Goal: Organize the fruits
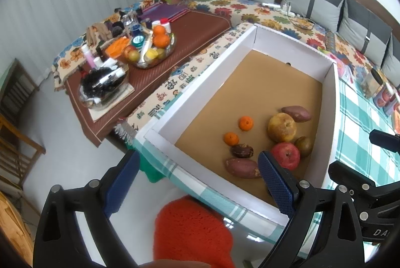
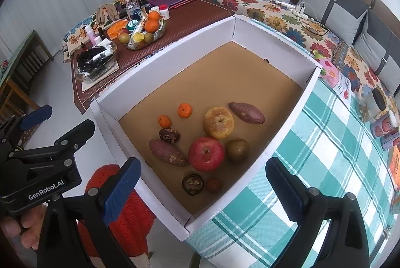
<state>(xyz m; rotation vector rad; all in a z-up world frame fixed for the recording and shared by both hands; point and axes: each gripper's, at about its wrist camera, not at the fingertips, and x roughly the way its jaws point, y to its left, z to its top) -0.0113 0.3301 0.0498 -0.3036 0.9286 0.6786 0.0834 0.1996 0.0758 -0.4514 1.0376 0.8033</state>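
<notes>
Looked like you were right at the start of a pick: both grippers hung above the near corner of the white box [image 2: 175,213], nothing lifted yet. Your left gripper [image 1: 197,183] and right gripper [image 2: 202,190] were both spread wide and empty, touching nothing. The red apple [image 2: 206,154] sat mid-box beside the yellow apple [image 2: 218,122], so I'd guess your next move meant dropping straight down over one fruit without bumping its neighbours.

box [image 2: 172,52]: white matt cardboard, brown paper floor | apple [image 2: 206,154]: glossy skin | sweet potato [image 2: 168,152]: rough, dull | tablecloth [image 2: 325,143]: checked woven cloth | fingers [image 2: 122,193]: blue knurled pads, probably rubber | mat [image 2: 130,218]: shaggy red
</notes>
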